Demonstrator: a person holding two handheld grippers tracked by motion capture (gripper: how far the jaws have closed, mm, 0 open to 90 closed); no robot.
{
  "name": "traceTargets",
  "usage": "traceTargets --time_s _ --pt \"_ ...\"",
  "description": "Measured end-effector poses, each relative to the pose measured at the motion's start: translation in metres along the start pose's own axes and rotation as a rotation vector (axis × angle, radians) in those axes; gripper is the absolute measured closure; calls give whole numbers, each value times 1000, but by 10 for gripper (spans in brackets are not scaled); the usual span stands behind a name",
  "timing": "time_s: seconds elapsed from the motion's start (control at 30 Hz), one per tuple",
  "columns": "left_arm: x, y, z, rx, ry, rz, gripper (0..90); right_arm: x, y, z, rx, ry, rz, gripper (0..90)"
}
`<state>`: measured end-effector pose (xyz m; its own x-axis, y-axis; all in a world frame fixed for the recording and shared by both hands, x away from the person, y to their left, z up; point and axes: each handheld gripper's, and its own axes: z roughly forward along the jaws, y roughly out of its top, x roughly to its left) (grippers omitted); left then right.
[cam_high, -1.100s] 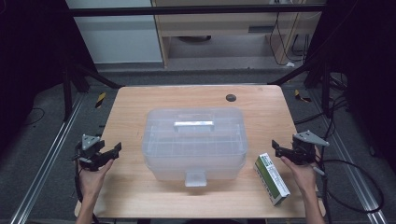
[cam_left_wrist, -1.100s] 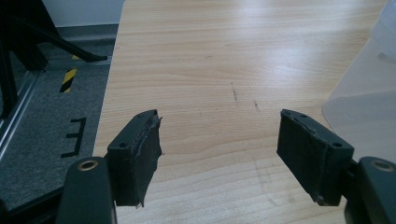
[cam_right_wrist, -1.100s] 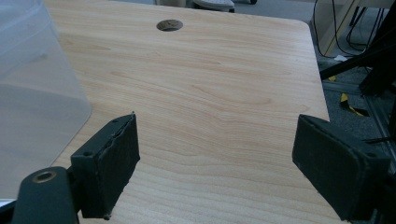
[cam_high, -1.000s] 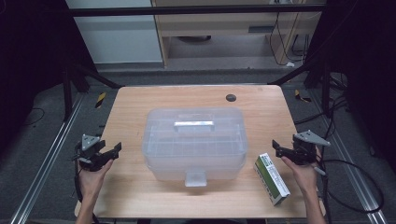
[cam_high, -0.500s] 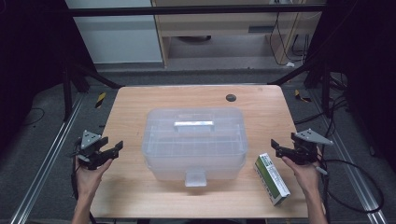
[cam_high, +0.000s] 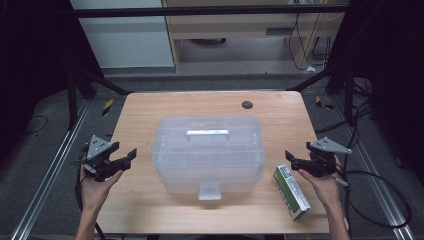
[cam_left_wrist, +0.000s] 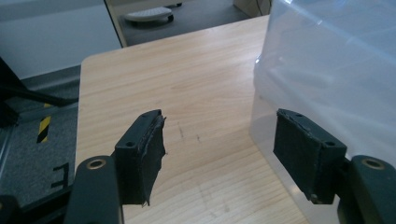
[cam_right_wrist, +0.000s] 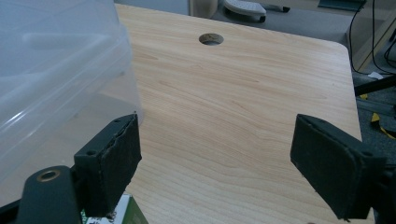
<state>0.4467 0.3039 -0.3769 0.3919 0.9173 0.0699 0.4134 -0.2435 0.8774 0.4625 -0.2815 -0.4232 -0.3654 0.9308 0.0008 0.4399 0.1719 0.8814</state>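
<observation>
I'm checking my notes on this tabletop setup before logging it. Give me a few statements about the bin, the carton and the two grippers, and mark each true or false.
1. The clear bin has its lid on. True.
2. The right gripper is shut on the green carton. False: its jaws are open and hold nothing; the carton lies flat on the table beside it.
3. The left gripper is open, with bare table between its jaws. True.
4. The carton lies to the bin's left. False: it lies at the bin's right, near the front edge.
5. A round hole sits in the table behind the bin. True.
</observation>
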Motion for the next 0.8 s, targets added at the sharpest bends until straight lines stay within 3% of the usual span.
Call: traceTargets --time_s 0.17,0.3,0.8 --pt "-6 9 -6 -15 -19 16 323 1 4 -3 -8 7 0 164" --pt "-14 21 -13 -32 -28 60 324 1 6 -6 -11 6 5 164" --pt "-28 49 -19 -36 -61 150 331 2 7 -6 2 3 -2 163"
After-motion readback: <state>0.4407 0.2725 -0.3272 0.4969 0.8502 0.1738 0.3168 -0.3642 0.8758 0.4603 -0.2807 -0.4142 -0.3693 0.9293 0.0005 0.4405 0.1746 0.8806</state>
